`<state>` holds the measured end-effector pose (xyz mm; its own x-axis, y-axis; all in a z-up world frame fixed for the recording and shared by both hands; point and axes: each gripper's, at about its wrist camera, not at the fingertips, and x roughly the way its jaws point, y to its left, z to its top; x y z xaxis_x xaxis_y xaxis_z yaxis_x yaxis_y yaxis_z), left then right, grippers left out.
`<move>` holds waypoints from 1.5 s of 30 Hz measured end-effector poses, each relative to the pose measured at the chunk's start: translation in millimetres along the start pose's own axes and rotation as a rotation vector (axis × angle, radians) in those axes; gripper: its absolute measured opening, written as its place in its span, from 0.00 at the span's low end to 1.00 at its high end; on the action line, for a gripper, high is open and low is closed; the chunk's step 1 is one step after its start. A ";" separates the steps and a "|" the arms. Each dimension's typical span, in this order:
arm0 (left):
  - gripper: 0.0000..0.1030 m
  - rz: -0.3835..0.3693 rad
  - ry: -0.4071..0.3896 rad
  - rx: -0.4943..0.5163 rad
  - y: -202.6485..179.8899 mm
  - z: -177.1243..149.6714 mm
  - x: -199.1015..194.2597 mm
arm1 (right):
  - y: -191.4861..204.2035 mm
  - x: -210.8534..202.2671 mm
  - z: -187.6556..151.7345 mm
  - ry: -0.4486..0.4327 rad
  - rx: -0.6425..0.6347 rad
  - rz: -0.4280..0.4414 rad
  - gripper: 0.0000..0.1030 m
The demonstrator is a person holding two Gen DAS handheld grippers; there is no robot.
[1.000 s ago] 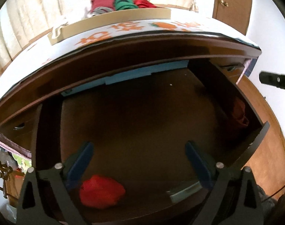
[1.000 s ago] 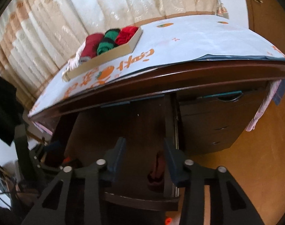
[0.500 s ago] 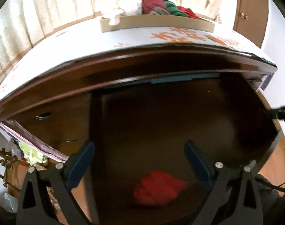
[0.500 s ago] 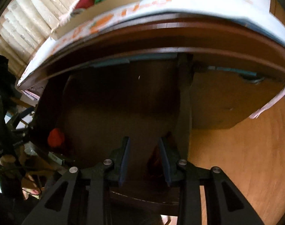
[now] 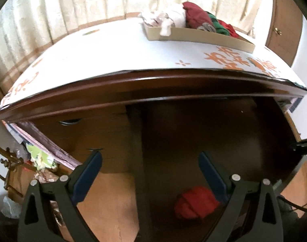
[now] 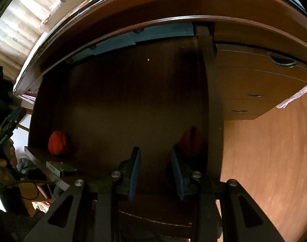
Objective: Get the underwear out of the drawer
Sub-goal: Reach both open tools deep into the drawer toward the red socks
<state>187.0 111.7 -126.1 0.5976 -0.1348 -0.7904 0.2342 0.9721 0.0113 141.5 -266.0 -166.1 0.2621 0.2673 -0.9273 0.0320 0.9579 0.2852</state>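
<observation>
The desk drawer (image 6: 213, 104) stands pulled out, dark inside. A bright red underwear bundle (image 5: 195, 201) lies in its front left corner, also seen as the bright bundle (image 6: 56, 142) in the right wrist view. A darker red bundle (image 6: 190, 141) rests against the drawer's right wall. My left gripper (image 5: 149, 155) is open wide above the drawer's left edge, the bright bundle just below its right finger. My right gripper (image 6: 155, 150) points down into the drawer with a narrow gap and nothing between its pads. The dark bundle sits just right of its right finger.
On the desk top, a white sheet with orange print (image 5: 113, 56) carries a cardboard tray (image 5: 199, 35) of folded red, green and white clothes. Closed drawers with handles (image 5: 69, 122) (image 6: 282, 61) flank the open one. Curtains behind, wood floor (image 6: 264, 161) at right, clutter (image 5: 40, 159) at left.
My left gripper has shifted left, so the bright bundle went from its left finger to its right one. My right gripper sank, tipped down into the drawer, and its jaws narrowed.
</observation>
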 end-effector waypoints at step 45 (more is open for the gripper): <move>0.80 -0.235 0.594 0.481 -71.5 -6.6 94.3 | 28.4 -30.1 55.7 0.095 -0.267 -0.086 0.33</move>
<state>221.6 30.8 -205.5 0.0145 -0.0692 -0.9975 0.6892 0.7235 -0.0402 188.2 -252.7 -116.6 0.1775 0.1802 -0.9675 -0.2075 0.9678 0.1422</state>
